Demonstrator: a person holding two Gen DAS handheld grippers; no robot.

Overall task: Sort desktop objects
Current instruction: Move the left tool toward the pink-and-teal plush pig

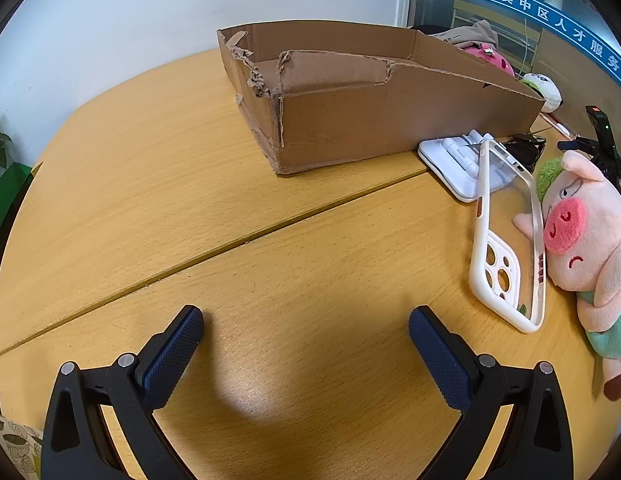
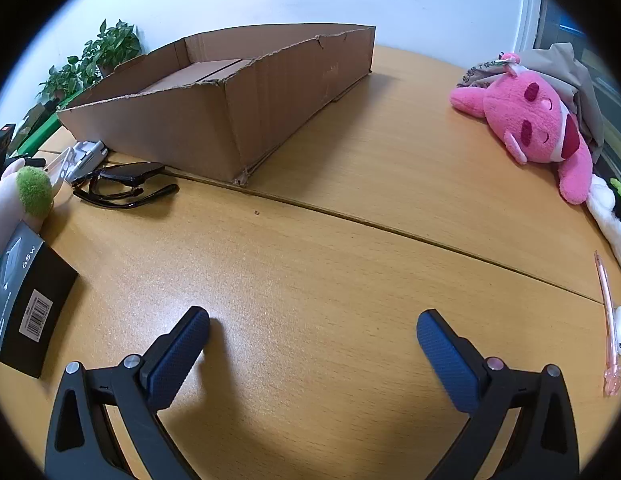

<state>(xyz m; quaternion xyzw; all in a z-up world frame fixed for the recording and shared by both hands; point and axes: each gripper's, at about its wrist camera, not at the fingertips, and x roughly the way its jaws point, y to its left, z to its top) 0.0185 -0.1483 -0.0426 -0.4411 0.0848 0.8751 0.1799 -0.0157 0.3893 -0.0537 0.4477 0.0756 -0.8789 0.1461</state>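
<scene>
both sets of jaws stand wide apart with nothing between them: the left gripper [image 1: 306, 320] and the right gripper [image 2: 313, 322] hang over bare wooden worktop [image 1: 270, 280]. from the left gripper, a clear phone case [image 1: 508, 240] lies at two o'clock, touching a pink pig plush [image 1: 586, 236] and resting on a white stand [image 1: 458, 164]. the torn cardboard box [image 1: 370, 96] sits at twelve. from the right gripper, a black carton [image 2: 24, 300] lies at nine, sunglasses [image 2: 122, 184] at ten, a pink plush [image 2: 538, 124] at two, a pink pen [image 2: 608, 320] at three.
</scene>
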